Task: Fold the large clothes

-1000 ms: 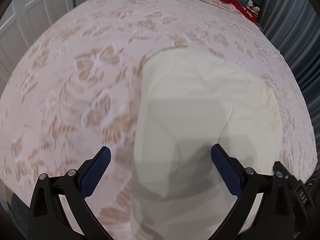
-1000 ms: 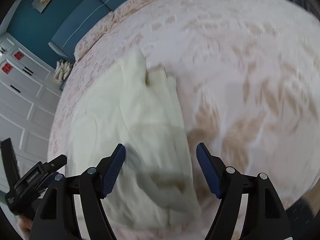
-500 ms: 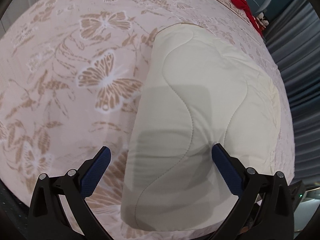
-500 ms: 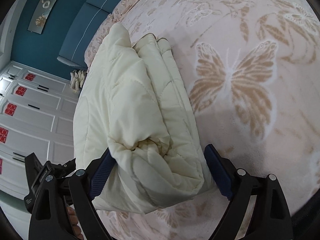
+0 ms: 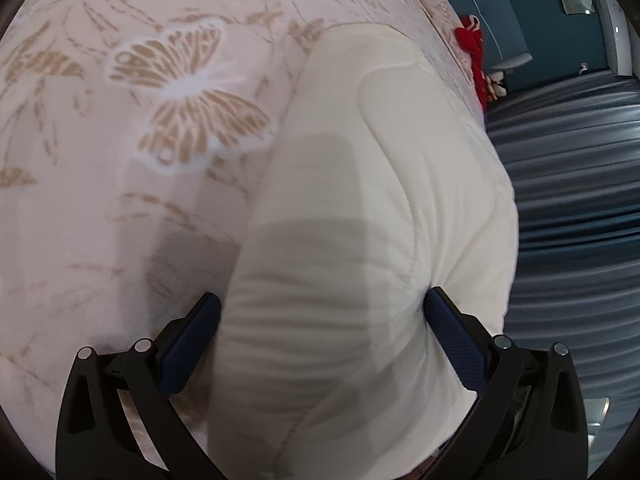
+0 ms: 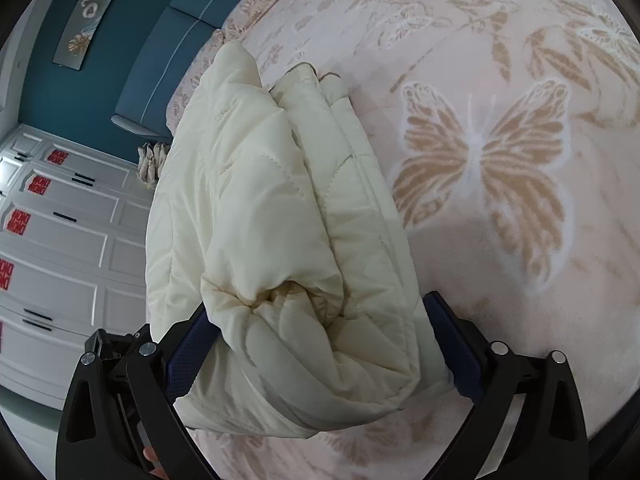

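Observation:
A cream quilted jacket [image 5: 380, 200] lies folded into a thick bundle on the bed. In the left wrist view my left gripper [image 5: 323, 296] stands wide over one end of it, the bundle bulging between the blue pads [image 5: 188, 344]; the picture is blurred. In the right wrist view the jacket [image 6: 260, 200] shows its stacked folded edges. My right gripper [image 6: 320, 304] straddles its near end with jaws opening, and the bundle fills the gap between the fingers. The jacket covers part of the left pad.
A pink bedspread with tan butterflies [image 6: 520, 80] covers the bed [image 5: 120, 160]. Something red [image 5: 474, 52] lies near the teal headboard [image 6: 160, 40]. Grey curtains [image 5: 572, 200] hang past one side, white wardrobe doors [image 6: 60, 260] past the other.
Both grippers came down close over the jacket, which now sits between the fingers of each. The right jaws spread wider. The left view rolled and turned toward the curtains.

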Available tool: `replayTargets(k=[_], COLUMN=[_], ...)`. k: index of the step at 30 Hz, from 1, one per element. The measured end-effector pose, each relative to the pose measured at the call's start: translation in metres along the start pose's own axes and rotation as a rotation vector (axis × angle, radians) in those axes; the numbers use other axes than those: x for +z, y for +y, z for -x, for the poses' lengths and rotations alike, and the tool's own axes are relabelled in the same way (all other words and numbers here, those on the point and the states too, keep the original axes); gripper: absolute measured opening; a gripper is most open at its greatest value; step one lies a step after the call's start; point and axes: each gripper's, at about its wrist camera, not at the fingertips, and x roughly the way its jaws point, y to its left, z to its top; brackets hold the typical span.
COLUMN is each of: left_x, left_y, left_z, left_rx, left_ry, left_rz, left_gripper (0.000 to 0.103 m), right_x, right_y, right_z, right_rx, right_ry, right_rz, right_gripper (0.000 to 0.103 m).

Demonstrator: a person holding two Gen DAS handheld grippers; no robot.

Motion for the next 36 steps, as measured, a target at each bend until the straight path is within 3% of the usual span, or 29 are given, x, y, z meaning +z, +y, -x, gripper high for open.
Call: replayTargets(k=[1,2,6,9,14,27,36], left_x=[-0.001,-0.002,-0.017,-0.021,-0.023,-0.027,-0.012], left_y=[-0.004,-0.011,-0.063,-0.095,-0.131,-0.182,-0.192], left_z=[0.000,0.002,0.021,0.040,0.077,0.187,0.248], left_rx=[-0.019,-0.008,0.128,0.167,0.177,0.113,0.088], left_ry=[0.027,0.033,-0.032,-0.069,-0.126,-0.361,-0.513], left_rz=[-0.010,-0.035,-0.264,-0.382,-0.483,-0.640,-0.691], left_gripper=[0.098,0.097,0.081,0.068,0.059,0.057,0.056], right_x=[0.001,0.002,0.008,0.011,0.009,-0.005,-0.010], right_y=[0.000,0.001,0.012,0.026,0.065,0.163,0.231], right_z=[0.000,0.001,0.017,0.034,0.065,0.139,0.146], right_rx=[0.009,0.024,0.028,0.026,0.004,0.071,0.086], right_ry=[0.016,0.033,0.034,0.016,-0.046,-0.256,-0.327], right_rz=[-0.010,-0.017,0.004,0.043,0.166,0.426,0.578], right_gripper=[0.094,0.084,0.044,0.036,0.031,0.026,0.024])
